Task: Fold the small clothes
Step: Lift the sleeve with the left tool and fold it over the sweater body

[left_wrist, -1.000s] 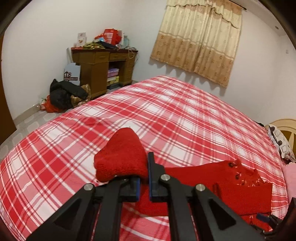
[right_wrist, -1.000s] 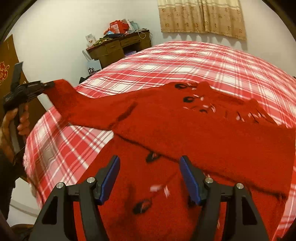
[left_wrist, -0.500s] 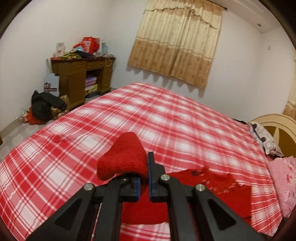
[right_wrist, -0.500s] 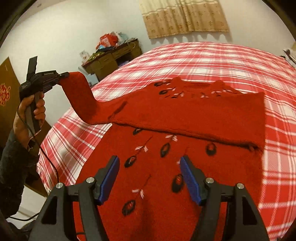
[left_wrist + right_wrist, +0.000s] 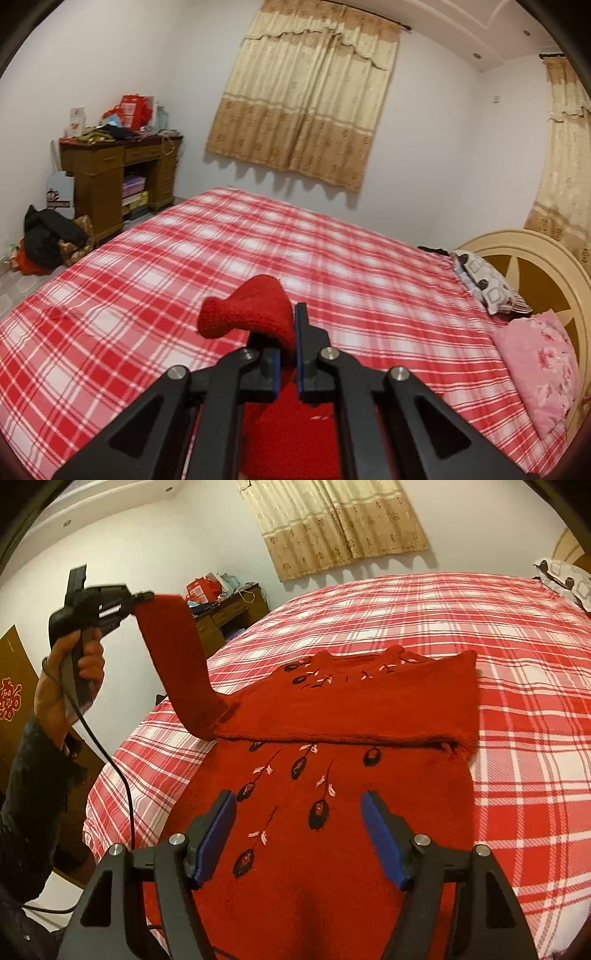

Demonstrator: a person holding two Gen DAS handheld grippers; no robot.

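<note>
While the red sweater lies spread near the bed's near edge, wide stretches of bare plaid bedspread run beyond it toward the curtain wall and the headboard, where pillows sit well apart from the garment. To the left the bed's edge drops to the floor, with a desk against the wall. The sweater's far part is folded over, its right sleeve laid across the chest. The left claw, held up in the person's left hand, is clamped tight on the cuff of the left sleeve, which rises from the shoulder clear of the bed; from the left wrist view the cuff bulges above the pinched pads. The right claw hovers over the lower body of the sweater with its jaws spread wide, nothing between them. Compared with a second ago, the sleeve is lifted higher and steeper, and the right claw sits further back, showing more of the embroidered front.
</note>
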